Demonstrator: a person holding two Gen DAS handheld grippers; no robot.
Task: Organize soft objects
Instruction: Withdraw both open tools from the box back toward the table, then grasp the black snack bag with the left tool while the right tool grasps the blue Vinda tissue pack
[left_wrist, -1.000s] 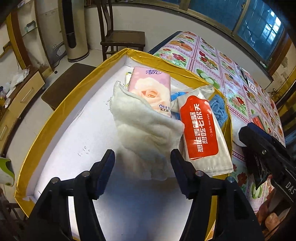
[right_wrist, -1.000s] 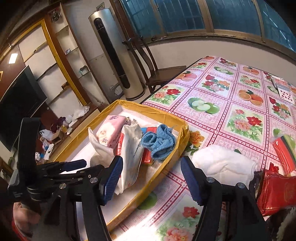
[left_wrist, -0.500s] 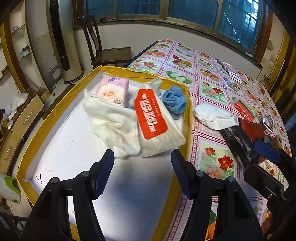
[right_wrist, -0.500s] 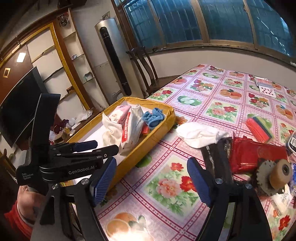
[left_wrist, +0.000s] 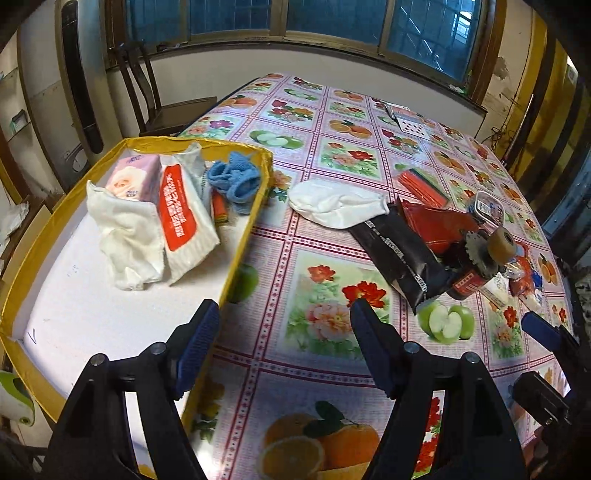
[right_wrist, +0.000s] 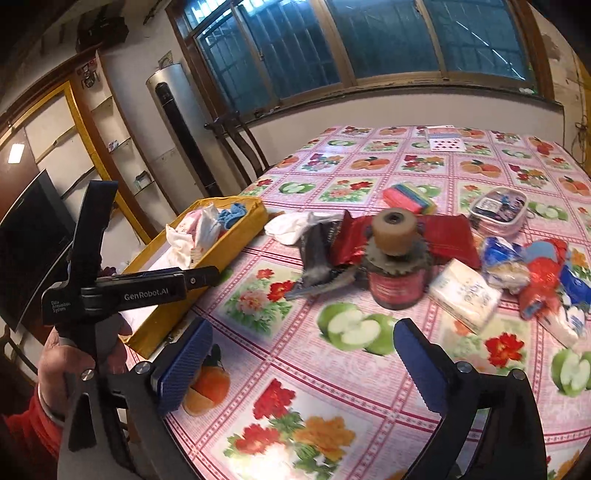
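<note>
My left gripper (left_wrist: 282, 345) hangs with its jaws spread wide and nothing between them, above the flowered oilcloth of the table (left_wrist: 332, 325), just beside the yellow tray (left_wrist: 243, 236). My right gripper (right_wrist: 303, 363) is likewise wide apart and holds nothing. The soft white cloth (left_wrist: 338, 203), a limp rumpled pouch shape, lies flat on the table just outside the tray's right rim, well ahead of both sets of jaws and touching a glossy black packet (left_wrist: 402, 258). Inside the tray, against its far end, sit a fluffy cream towel (left_wrist: 125, 236), a crinkly wet-wipe pack (left_wrist: 181, 218), a pink tissue pack (left_wrist: 133, 177) and a knitted blue cloth (left_wrist: 236, 177).
</note>
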